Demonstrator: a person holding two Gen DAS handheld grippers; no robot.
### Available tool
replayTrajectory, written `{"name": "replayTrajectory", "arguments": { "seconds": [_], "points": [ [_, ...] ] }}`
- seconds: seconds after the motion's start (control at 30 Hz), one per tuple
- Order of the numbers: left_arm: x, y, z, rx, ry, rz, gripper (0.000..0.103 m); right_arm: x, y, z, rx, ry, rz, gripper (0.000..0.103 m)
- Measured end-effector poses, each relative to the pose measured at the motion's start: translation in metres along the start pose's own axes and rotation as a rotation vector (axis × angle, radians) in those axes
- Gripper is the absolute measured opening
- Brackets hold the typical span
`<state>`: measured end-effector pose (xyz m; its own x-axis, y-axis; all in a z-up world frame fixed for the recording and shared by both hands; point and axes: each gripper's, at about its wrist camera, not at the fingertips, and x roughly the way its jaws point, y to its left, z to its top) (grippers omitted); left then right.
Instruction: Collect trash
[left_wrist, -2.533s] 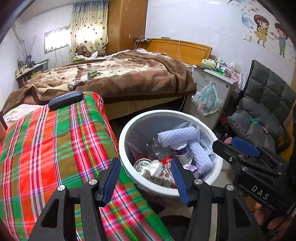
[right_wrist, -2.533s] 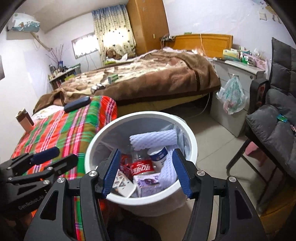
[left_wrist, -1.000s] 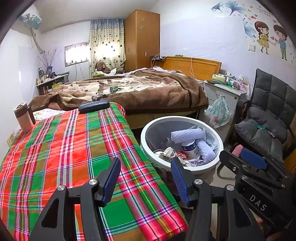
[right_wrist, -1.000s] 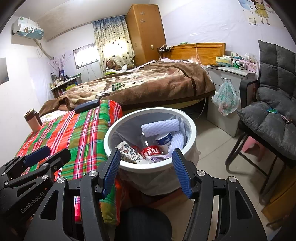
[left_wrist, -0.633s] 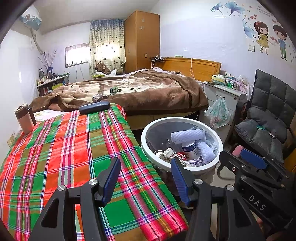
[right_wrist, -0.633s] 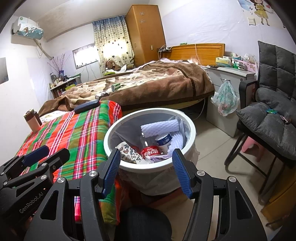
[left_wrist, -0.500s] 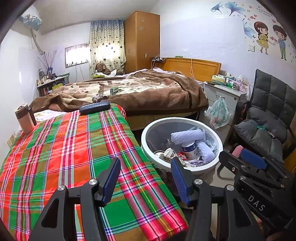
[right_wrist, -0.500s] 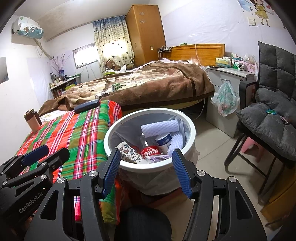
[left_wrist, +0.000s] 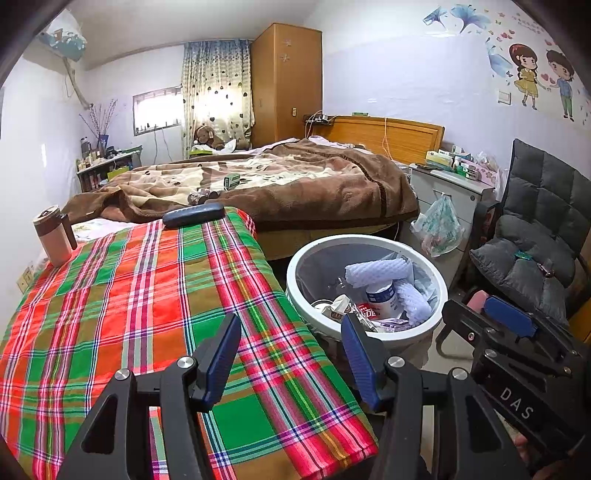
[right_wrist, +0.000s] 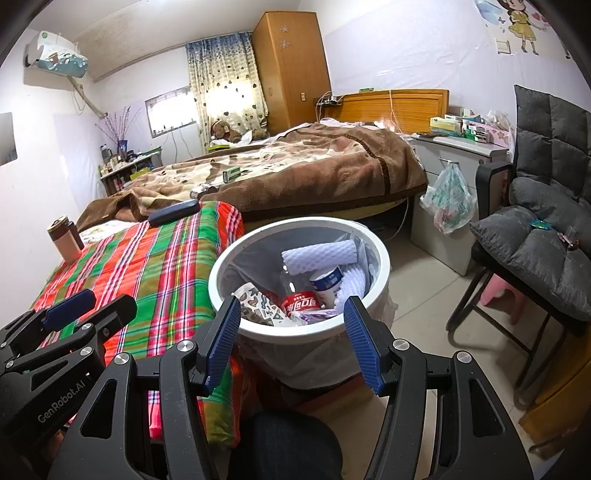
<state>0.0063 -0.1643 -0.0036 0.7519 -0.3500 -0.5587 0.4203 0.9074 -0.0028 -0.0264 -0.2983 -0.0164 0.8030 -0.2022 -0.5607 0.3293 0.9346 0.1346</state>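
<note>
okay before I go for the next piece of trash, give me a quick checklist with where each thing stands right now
1. Left gripper empty, jaws apart: ok.
2. Right gripper empty, jaws apart: ok.
3. White bin upright beside the plaid table, mouth unblocked: ok.
4. Room left in bin above the foam sleeve and red-label bottle: ok.
5. Trash left on the plaid table: cannot tell; only a dark case and a mug show.

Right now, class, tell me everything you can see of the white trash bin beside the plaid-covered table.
The white trash bin is round, looks plastic and stands upright on the tiled floor, right beside the plaid cloth. A thin, clear-looking liner hangs out under its rim. It is partly full: white foam netting, a red-labelled bottle, a white tub, printed paper. Neither gripper touches it.
</note>
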Motion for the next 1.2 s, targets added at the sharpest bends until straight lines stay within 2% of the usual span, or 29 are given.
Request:
{"name": "replayTrajectory", "arguments": {
  "seconds": [1.2],
  "points": [
    [0.0007,0.0034,-0.0043,-0.018,0.016,0.001,0.056,-0.0019,0.0023,0.0001,-0.007,0.0,0.001,0.06]
  ]
}}
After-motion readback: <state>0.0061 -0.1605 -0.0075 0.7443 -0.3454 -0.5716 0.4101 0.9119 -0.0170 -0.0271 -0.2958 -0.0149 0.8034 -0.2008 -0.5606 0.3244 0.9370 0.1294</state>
